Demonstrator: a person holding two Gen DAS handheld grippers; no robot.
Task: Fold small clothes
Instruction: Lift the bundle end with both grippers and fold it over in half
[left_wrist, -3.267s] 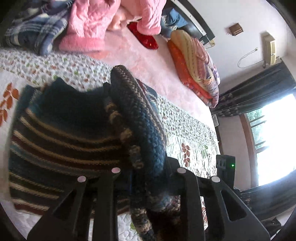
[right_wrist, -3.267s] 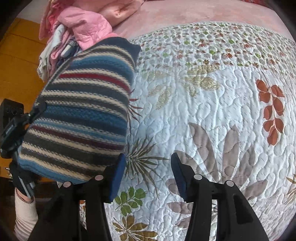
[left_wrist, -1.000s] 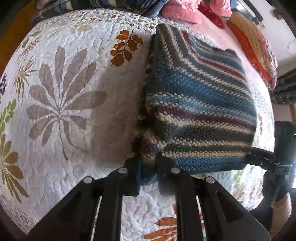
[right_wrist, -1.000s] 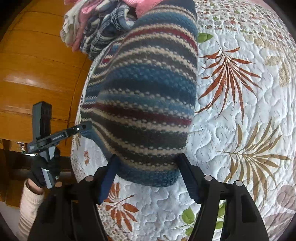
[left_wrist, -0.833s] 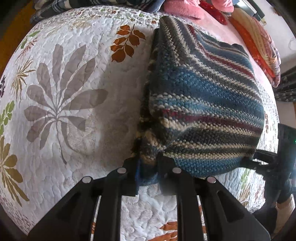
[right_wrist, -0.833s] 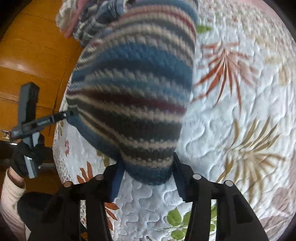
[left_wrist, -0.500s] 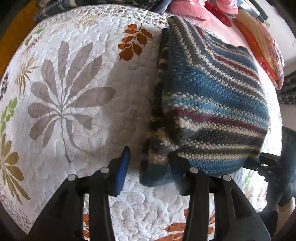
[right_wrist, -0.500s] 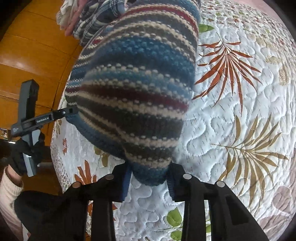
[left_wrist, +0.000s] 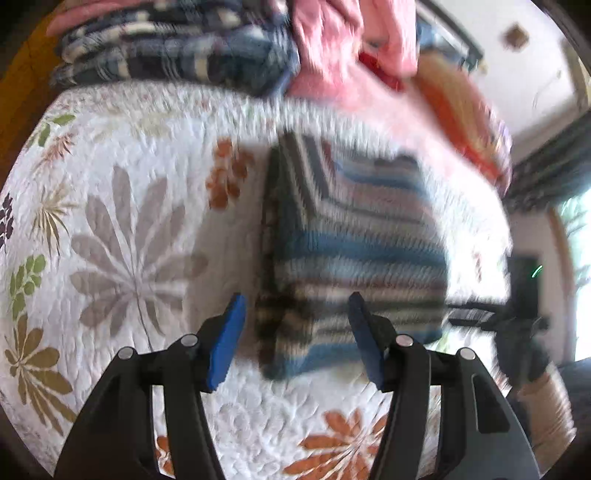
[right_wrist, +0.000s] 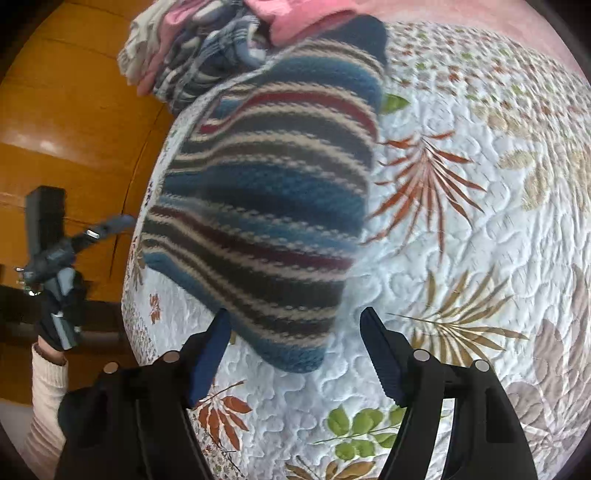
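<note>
Folded striped sweater (left_wrist: 354, 243) lay flat on quilt (left_wrist: 129, 177), near its front edge. My left gripper (left_wrist: 295, 332) and right gripper (right_wrist: 291, 347) gaped wide, holding nothing. Best: lift straight off, avoid snagging knit, check fold edges aligned.

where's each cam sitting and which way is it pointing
Left wrist: on the left gripper, looking along its open fingers across the quilt at the striped knit.
Right wrist: on the right gripper, fingers open, facing the same knit; the person's sleeve shows left.
Shared: knit, quilt, clothes pile.
</note>
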